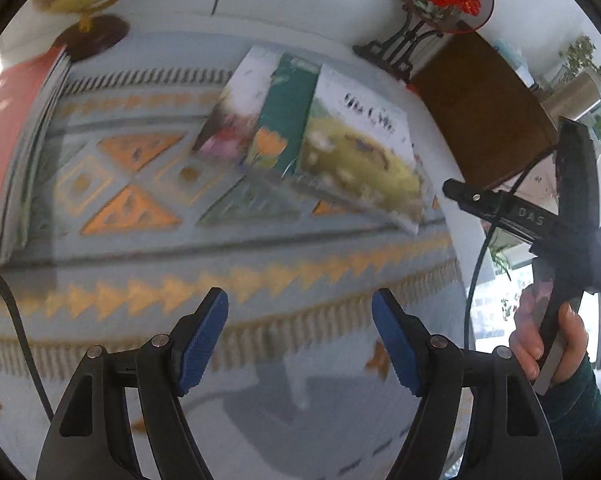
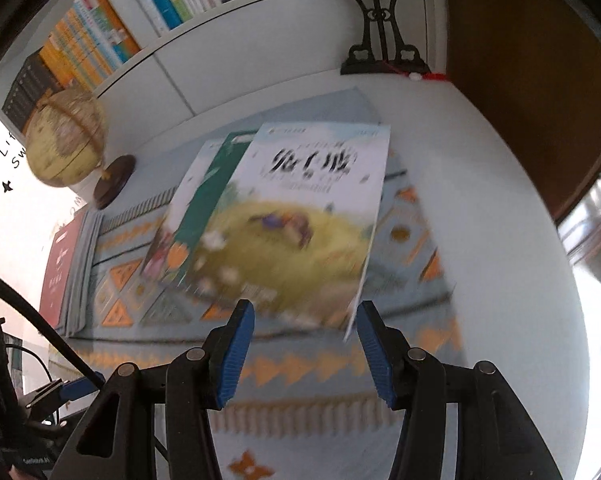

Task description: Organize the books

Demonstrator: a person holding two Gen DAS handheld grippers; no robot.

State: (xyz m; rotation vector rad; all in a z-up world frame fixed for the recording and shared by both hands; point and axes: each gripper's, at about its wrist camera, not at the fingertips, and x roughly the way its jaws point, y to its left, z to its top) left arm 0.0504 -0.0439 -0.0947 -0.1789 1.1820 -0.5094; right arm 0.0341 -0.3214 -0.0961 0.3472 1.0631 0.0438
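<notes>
Three books lie fanned on a patterned cloth (image 1: 140,208). On top is one with a yellow meadow cover (image 2: 296,232) (image 1: 364,152), then a green book (image 2: 208,200) (image 1: 288,112), and lowest a pale flowered book (image 1: 236,104). A stack with a red book (image 1: 4,140) (image 2: 60,268) on top lies at the cloth's left end. My left gripper (image 1: 298,294) hangs open over the cloth's near border, short of the fan. My right gripper (image 2: 305,306) is open too, with nothing between its pads. Its fingertips are just short of the top book's near edge. Both views are blurred.
A globe (image 2: 64,140) on a dark base stands at the back left. A round fan ornament on a black stand (image 2: 380,40) sits at the back right beside a brown panel (image 2: 520,80). Upright books fill a shelf (image 2: 140,8) behind. A hand (image 1: 548,344) grips the other tool's handle.
</notes>
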